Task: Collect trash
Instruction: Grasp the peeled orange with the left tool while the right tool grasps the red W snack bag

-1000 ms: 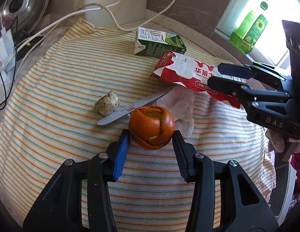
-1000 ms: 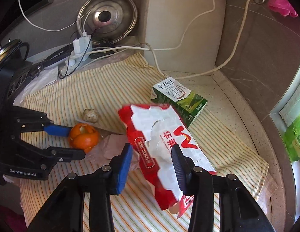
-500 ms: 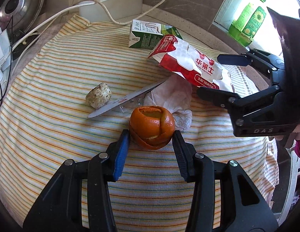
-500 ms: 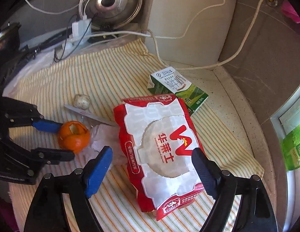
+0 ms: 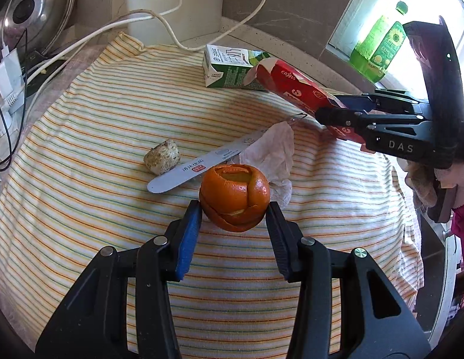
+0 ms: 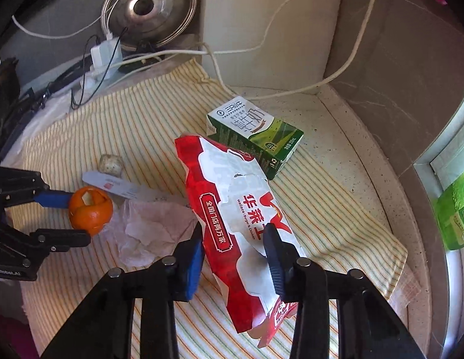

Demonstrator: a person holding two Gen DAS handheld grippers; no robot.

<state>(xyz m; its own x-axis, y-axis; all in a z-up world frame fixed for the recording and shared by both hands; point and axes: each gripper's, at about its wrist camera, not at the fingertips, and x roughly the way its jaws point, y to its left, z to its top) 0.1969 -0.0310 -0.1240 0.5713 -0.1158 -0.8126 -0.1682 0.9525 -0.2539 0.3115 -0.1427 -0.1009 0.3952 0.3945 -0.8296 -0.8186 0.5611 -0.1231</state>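
Note:
My left gripper [image 5: 233, 209] is shut on an orange peel ball [image 5: 234, 196], held just above the striped cloth [image 5: 82, 179]; it also shows in the right wrist view [image 6: 89, 211]. My right gripper [image 6: 233, 234] is shut on a red and white paper food bag [image 6: 241, 218], which is tilted up off the cloth; the bag also shows in the left wrist view [image 5: 295, 88]. A green milk carton [image 6: 256, 140], a crumpled tissue [image 6: 151, 230], a flat white stick [image 5: 202, 164] and a small beige lump [image 5: 162, 157] lie on the cloth.
A steel pot lid [image 6: 148, 9], a charger with white cables [image 6: 103, 53] and a white board [image 6: 271, 6] stand at the back. A green bottle [image 5: 378, 45] stands on the window sill at the right. The counter edge runs along the right.
My right gripper opened wide around the food bag, then shut on it and tilted it up. My left gripper has kept hold of the orange peel.

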